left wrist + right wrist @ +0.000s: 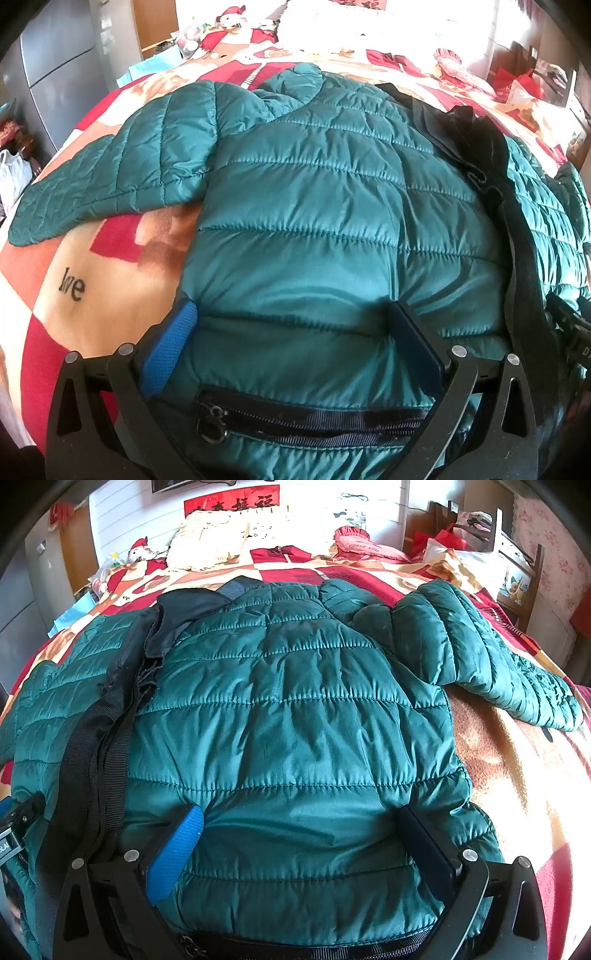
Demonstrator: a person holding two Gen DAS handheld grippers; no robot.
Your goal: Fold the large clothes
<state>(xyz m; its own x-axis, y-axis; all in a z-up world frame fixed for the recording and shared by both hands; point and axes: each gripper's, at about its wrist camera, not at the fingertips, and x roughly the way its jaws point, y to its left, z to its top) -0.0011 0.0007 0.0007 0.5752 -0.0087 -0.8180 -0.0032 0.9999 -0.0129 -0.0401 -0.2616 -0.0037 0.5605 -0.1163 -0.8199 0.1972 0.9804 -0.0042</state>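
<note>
- The jacket (332,206) lies spread flat on the bed (110,280), hem at the near edge, front parted along the black zipper band (96,716).
- The left gripper (291,317) sits wide open over the hem of one front panel; the right gripper (303,823) is equally spread over the other, neither pinching cloth.
- Risk: the slick padded fabric may slip from a shallow grip.
- The sleeve (509,672) sprawls toward the right edge and could drag or bunch during folding.
</note>
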